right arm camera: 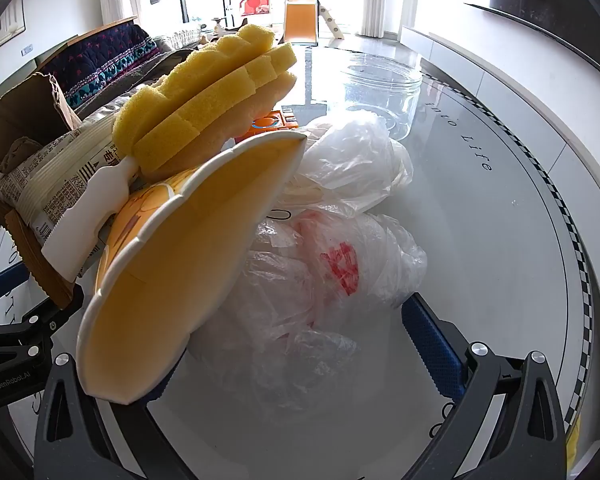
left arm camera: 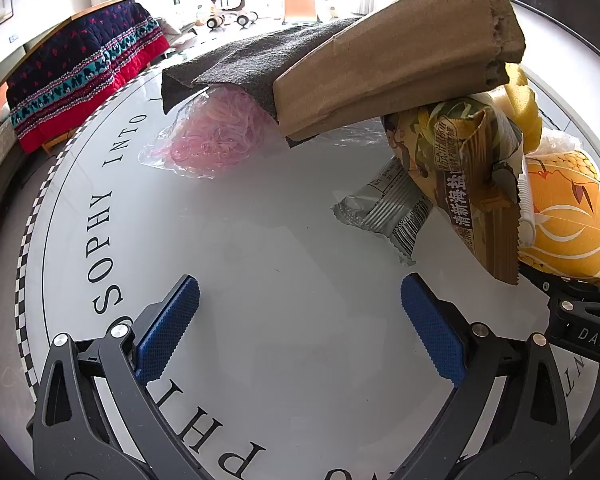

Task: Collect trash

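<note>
Trash lies piled on a round white table [left arm camera: 284, 360]. In the left wrist view I see a brown paper bag [left arm camera: 400, 64] over a dark grey foam sheet [left arm camera: 244, 64], a clear bag of pink bands [left arm camera: 216, 132], a silver wrapper [left arm camera: 384, 212], a snack bag [left arm camera: 476, 184] and a squashed yellow paper cup [left arm camera: 564, 216]. My left gripper [left arm camera: 300, 320] is open and empty in front of the pile. In the right wrist view the yellow cup [right arm camera: 180, 248] and a yellow sponge brush [right arm camera: 220, 100] lean over my right gripper's left finger. My right gripper [right arm camera: 292, 344] is open around crumpled clear plastic bags [right arm camera: 320, 272].
A clear plastic jar [right arm camera: 384, 92] stands at the table's far side, with a small orange box [right arm camera: 276, 122] near it. A sofa with a dark patterned quilt [left arm camera: 84, 76] stands beyond the table's left edge. The right gripper's body [left arm camera: 580, 320] sits close at the right.
</note>
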